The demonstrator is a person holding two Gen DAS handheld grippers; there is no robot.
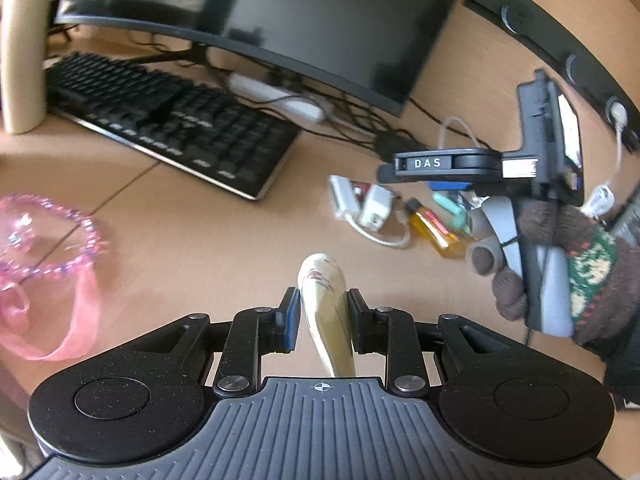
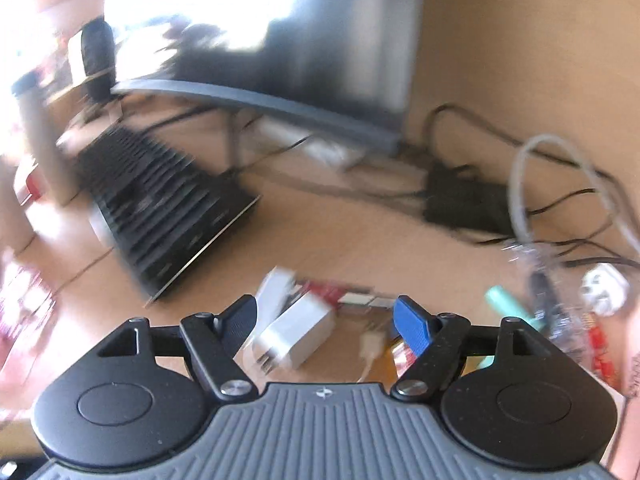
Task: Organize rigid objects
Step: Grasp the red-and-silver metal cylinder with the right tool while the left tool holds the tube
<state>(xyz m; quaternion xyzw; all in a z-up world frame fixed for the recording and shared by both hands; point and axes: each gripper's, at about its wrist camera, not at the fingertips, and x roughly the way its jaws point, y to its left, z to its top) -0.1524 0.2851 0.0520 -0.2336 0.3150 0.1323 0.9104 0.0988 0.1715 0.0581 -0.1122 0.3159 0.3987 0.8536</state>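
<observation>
My left gripper (image 1: 323, 308) is shut on a cream tube-shaped object (image 1: 326, 304) with red print and holds it above the wooden desk (image 1: 200, 232). The right gripper (image 1: 452, 164), held by a gloved hand, hangs over a pile of small items: a white charger (image 1: 374, 206), a yellow lighter (image 1: 434, 228), a mint-green stick (image 1: 450, 208). In the blurred right wrist view my right gripper (image 2: 328, 320) is open and empty above the white charger (image 2: 296, 336), with the mint-green stick (image 2: 506, 300) to the right.
A black keyboard (image 1: 168, 120) and a monitor (image 1: 260, 20) stand at the back. A pink transparent bag (image 1: 44, 248) with a beaded rim lies at the left. Cables (image 2: 560, 200) and a black box (image 2: 464, 200) lie at the back right. A cream bottle (image 1: 24, 52) stands far left.
</observation>
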